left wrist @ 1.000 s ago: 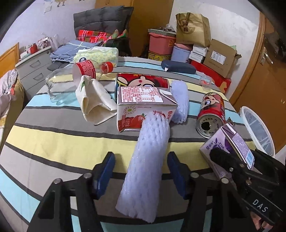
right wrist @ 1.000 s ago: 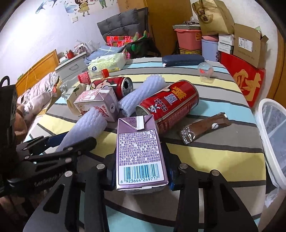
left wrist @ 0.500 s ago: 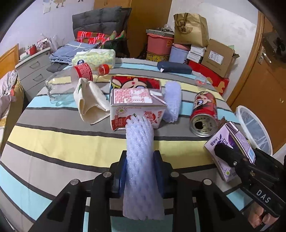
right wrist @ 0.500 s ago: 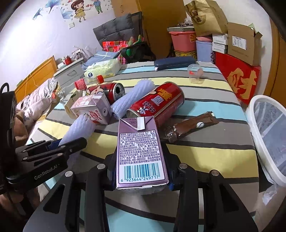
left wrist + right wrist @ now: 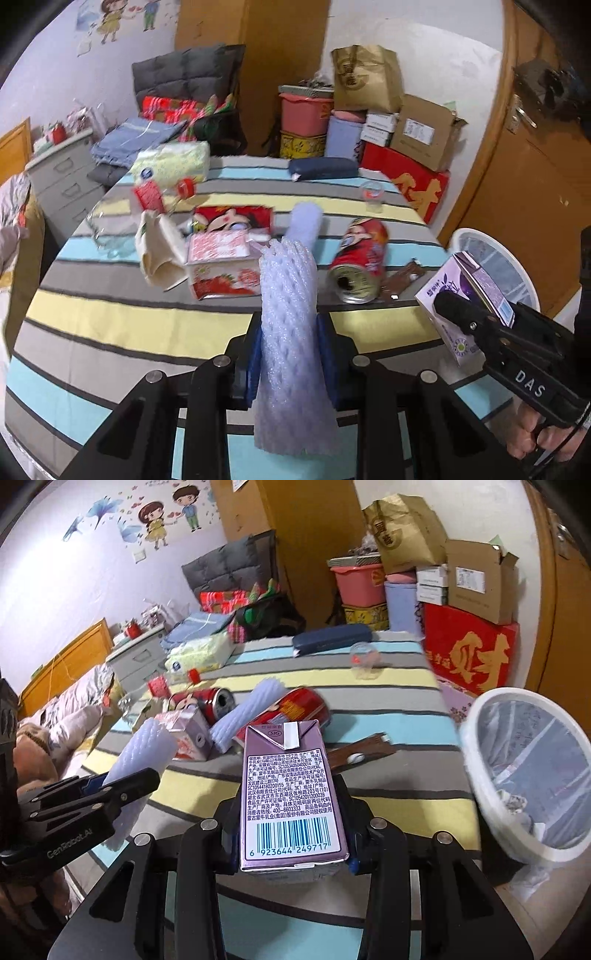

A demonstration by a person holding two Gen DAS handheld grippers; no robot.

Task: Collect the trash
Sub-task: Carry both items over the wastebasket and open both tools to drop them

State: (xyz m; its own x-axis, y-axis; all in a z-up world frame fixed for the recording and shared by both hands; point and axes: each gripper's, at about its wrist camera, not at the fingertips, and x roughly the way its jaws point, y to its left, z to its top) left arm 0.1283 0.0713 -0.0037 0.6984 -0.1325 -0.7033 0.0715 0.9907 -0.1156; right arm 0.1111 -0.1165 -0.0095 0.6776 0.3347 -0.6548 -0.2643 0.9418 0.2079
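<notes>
Foam fruit sleeve (image 5: pixel 288 332) sits clamped in left gripper (image 5: pixel 290 343), jaws closed tight on its sides, lifted clear of the striped table (image 5: pixel 110 325). Purple milk carton (image 5: pixel 290 794) is pinched between right gripper (image 5: pixel 291 830) jaws, part-open width, also off the table. White lined trash bin (image 5: pixel 524 775) stands just right of the carton. Red cans (image 5: pixel 360 266), strawberry carton (image 5: pixel 221 266) lie behind.

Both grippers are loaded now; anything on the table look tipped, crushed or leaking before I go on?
No spill shows. The red can lies on its side with its open mouth toward the camera. The clear bottle also lies flat, and the red-and-white carton looks dented. All of it seems to be trash waiting for collection.
</notes>
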